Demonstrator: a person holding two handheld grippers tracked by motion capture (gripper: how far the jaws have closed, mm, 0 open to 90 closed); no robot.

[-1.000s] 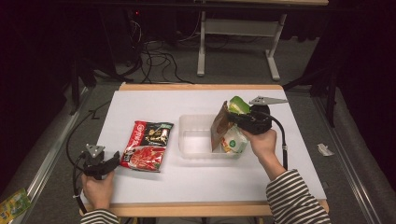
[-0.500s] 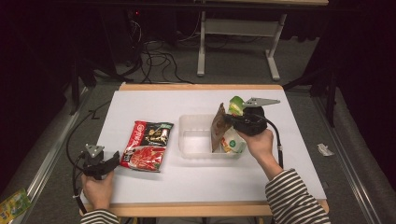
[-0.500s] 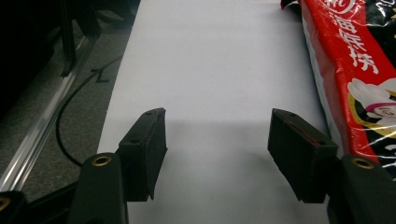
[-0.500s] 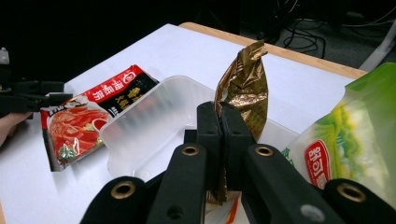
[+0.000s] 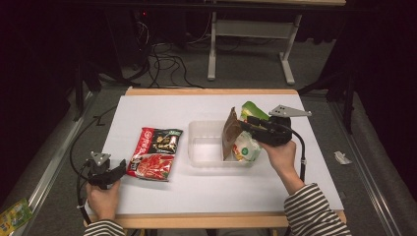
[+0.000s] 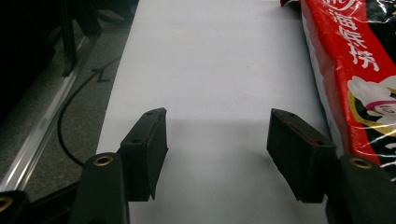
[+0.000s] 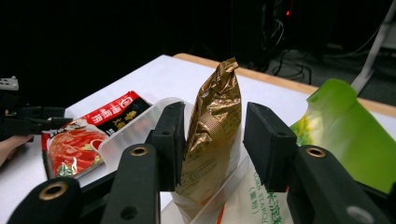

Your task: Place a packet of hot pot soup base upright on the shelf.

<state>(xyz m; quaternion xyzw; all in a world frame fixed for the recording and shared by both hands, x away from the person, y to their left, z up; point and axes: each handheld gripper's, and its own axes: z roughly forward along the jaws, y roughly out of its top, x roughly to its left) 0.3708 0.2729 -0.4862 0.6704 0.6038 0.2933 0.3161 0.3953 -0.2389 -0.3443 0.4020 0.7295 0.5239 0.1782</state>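
Observation:
A gold-brown foil bag [image 7: 212, 140] stands upright at the right end of a clear plastic tub [image 5: 196, 147]. My right gripper [image 7: 217, 123] straddles it; its jaws have just been opening, and the bag stays between them with a gap at the right pad, so the gripper is open. A white and green starch bag [image 5: 246, 147] leans outside the tub, under that gripper [image 5: 246, 127]. A red and black soup-base packet [image 5: 156, 152] lies flat left of the tub. My left gripper [image 6: 217, 140] rests open on the white tabletop beside the packet [image 6: 359, 70], holding nothing.
The white tabletop [image 5: 162, 105] has a wooden edge at front and back. Cables trail off its left side to the floor. A metal desk frame [image 5: 246, 29] stands behind the table. A small wrapper [image 5: 12, 214] lies on the floor at the lower left.
The right gripper's jaws have spread apart from the gold-brown bag, which stays standing in the tub. The left hand and gripper have not moved.

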